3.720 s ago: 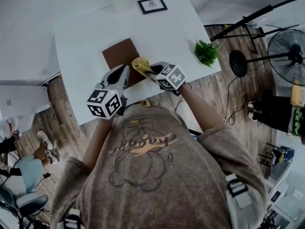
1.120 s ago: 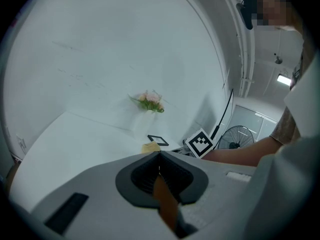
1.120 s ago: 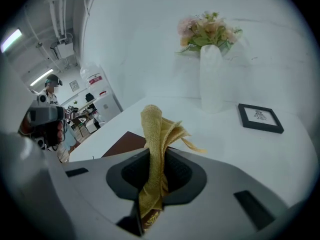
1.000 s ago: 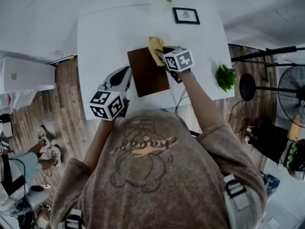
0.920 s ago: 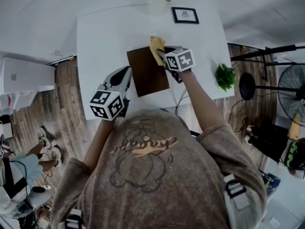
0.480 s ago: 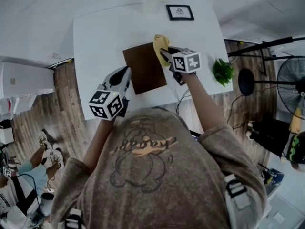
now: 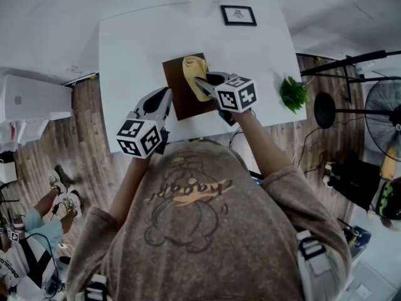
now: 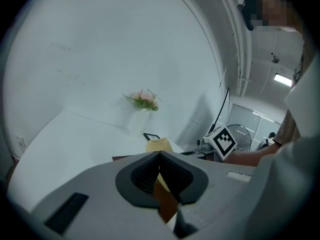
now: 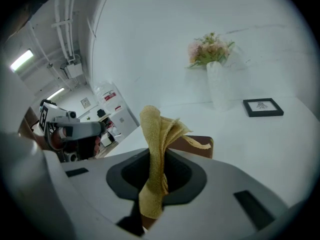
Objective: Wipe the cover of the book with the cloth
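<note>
Head view: cloth [image 7: 195, 74] on book [image 7: 176, 91]

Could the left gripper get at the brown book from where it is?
Probably yes: the left gripper, jaws shut and empty, hangs right at the book's left edge with nothing between. The right gripper and its cloth sit farther right.

brown short-sleeved shirt [image 7: 200, 243] with a cartoon print; grey left claw [image 7: 165, 93] and right claw [image 7: 199, 81] carry black-and-white marker cubes [image 7: 139, 137].
</note>
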The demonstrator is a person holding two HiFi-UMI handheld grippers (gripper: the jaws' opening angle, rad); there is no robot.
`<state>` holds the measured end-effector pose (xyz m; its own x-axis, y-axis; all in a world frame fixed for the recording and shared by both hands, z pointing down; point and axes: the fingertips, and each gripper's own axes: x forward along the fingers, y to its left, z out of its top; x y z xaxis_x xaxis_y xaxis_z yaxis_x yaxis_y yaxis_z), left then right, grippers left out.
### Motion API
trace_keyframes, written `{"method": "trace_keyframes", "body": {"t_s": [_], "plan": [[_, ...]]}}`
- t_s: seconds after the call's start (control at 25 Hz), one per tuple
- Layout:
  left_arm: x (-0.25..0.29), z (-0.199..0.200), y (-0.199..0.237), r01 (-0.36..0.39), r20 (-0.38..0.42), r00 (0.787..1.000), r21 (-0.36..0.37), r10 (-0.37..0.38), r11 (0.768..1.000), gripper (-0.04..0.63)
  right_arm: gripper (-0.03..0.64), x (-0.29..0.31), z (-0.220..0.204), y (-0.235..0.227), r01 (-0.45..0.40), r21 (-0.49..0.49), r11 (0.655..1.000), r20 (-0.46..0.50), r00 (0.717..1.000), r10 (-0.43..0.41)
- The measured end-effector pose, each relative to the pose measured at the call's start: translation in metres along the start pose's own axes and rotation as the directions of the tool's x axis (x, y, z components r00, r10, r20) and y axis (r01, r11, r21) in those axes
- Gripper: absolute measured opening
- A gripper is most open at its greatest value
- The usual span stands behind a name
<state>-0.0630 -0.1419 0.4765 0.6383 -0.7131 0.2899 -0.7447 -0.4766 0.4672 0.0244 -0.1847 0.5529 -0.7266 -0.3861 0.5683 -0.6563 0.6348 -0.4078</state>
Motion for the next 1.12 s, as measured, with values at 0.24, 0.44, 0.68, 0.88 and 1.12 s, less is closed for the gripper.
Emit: {"method": "trace_keyframes", "body": {"t_s": [0.24,0.44,0.68,0.88,1.12], "plan": [[-0.013,0.000,0.003,-0.035,0.018,0.999,-0.007,0.035,0.999,0.004,0.061,0.017,-0.019,0.041,-0.086,-0.016,0.996,-0.048,0.995,0.085],[-0.022,0.000,0.009,-0.067,0.029,0.997,-0.012,0.068,0.998,0.004,0.061,0.030,-0.042,0.061,-0.129,-0.050,0.990,-0.122,0.985,0.122],[-0.030,0.000,0.011,-0.084,0.045,0.995,-0.030,0.085,0.996,0.004,0.061,0.040,-0.066,0.069,-0.145,-0.097,0.985,-0.218,0.968,0.121],[-0.030,0.002,0.011,-0.090,0.051,0.994,-0.033,0.092,0.995,0.004,0.061,0.043,-0.074,0.075,-0.162,-0.119,0.980,-0.233,0.963,0.131],[-0.024,-0.002,0.007,-0.084,0.047,0.995,-0.041,0.086,0.996,0.004,0.061,0.048,-0.068,0.061,-0.150,-0.140,0.979,-0.220,0.968,0.117]]}}
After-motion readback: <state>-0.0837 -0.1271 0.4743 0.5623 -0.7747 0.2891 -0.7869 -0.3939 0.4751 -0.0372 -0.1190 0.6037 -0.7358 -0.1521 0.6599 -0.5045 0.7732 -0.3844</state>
